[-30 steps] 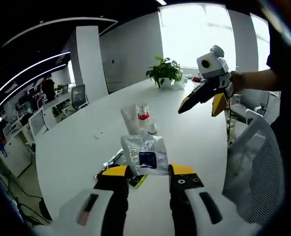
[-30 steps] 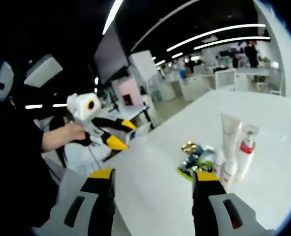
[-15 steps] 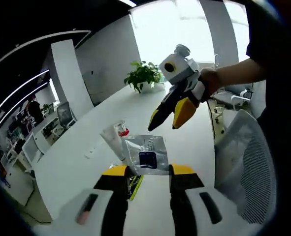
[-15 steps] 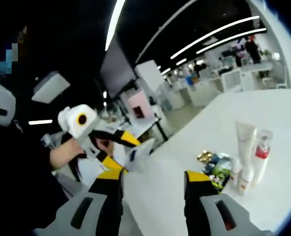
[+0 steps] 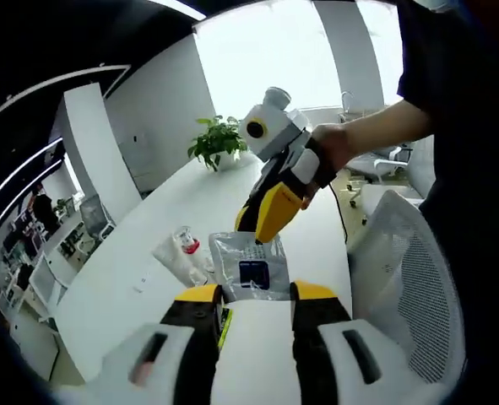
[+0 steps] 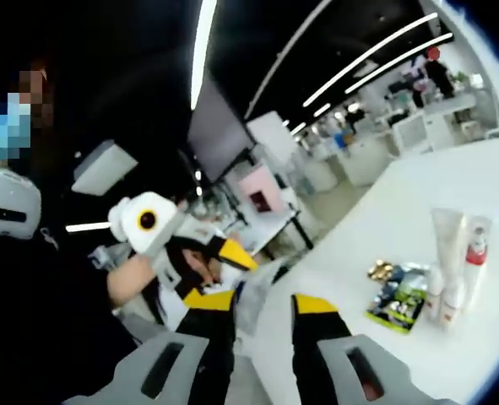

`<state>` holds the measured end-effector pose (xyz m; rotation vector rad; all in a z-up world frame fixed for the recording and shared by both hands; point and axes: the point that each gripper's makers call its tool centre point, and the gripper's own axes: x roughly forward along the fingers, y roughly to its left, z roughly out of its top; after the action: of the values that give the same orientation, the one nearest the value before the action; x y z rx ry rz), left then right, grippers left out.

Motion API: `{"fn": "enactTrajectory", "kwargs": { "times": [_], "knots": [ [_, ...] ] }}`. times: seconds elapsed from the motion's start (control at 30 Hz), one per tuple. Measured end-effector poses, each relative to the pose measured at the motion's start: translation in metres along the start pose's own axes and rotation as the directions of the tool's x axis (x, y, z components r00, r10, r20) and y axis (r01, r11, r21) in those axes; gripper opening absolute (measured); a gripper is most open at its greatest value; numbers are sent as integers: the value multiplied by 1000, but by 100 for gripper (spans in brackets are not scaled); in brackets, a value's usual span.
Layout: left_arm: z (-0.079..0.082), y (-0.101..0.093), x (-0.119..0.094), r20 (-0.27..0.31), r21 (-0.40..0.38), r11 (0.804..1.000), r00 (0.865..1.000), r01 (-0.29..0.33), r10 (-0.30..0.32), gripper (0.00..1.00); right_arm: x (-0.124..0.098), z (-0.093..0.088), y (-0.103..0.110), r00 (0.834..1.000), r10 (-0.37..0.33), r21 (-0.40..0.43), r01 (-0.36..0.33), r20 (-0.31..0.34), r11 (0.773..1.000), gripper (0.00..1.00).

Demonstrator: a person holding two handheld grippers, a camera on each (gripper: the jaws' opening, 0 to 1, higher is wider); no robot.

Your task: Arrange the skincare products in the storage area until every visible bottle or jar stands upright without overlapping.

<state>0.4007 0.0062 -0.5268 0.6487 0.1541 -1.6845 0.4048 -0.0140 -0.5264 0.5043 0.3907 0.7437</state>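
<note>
My left gripper point(image 5: 253, 297) is shut on a clear pouch with a dark blue label point(image 5: 251, 268), held up above the white table point(image 5: 148, 278). The right gripper point(image 5: 256, 233) reaches in from the right, its yellow jaws narrowed on either side of the pouch's top edge, a small gap still showing. In the right gripper view the pouch point(image 6: 257, 291) sits between my right gripper point(image 6: 263, 305) jaws, with the left gripper point(image 6: 218, 272) just behind it. A white tube point(image 6: 446, 236), a red-capped bottle point(image 6: 477, 253) and small white bottles point(image 6: 442, 294) stand upright together.
A pile of foil sachets point(image 6: 397, 291) lies beside the standing bottles. The same tube point(image 5: 169, 253) and red-capped bottle point(image 5: 184, 245) show below the pouch. A potted plant point(image 5: 218, 139) stands at the table's far end. A mesh office chair point(image 5: 409, 287) is on the right.
The right gripper has come in to the pouch's top edge and its jaws have narrowed a lot. The left gripper has lifted the pouch higher above the table.
</note>
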Motion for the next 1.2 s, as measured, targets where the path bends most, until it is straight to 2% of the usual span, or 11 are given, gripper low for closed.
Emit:
{"fn": "enactTrajectory", "kwargs": {
  "times": [0.13,0.23,0.3,0.33,0.4,0.5,0.7,0.8,0.87,1.1,1.2],
  "knots": [
    [5,-1,1,1,8,1000,1000,3,-3,30,0,3,8,999,33,3,-33,16,999,2],
    [11,2,-2,18,23,1000,1000,-9,8,6,0,4,13,999,51,1,-51,18,999,0],
    [19,3,0,69,-46,999,998,-12,15,23,0,4,15,998,57,9,-58,27,998,0],
    [17,1,1,66,-90,996,998,2,4,26,-1,8,-2,997,-36,-11,37,66,999,0],
    [3,9,5,39,-55,998,999,-28,31,19,-10,-7,2,1000,-4,1,4,20,1000,0],
    [-10,-1,7,32,-124,992,999,0,4,22,-23,-25,-11,995,-88,-67,84,-50,994,0],
    [-41,-18,26,-24,-180,984,999,17,-22,31,-76,-69,-47,952,-285,-147,268,-113,952,0],
    [-60,-40,41,-78,-180,982,994,64,-79,34,-102,-95,-54,925,-342,-236,300,-167,924,0],
    [-69,-52,50,-104,-195,977,989,86,-108,40,-111,-103,-50,928,-336,-224,297,-162,928,0],
    [-82,-99,86,-145,-217,961,968,169,-203,56,-134,-112,-58,892,-423,-202,391,-156,898,40],
    [-87,-109,95,-167,-210,961,961,182,-219,63,-143,-109,-64,865,-482,-232,445,-136,865,57]
  ]
}}
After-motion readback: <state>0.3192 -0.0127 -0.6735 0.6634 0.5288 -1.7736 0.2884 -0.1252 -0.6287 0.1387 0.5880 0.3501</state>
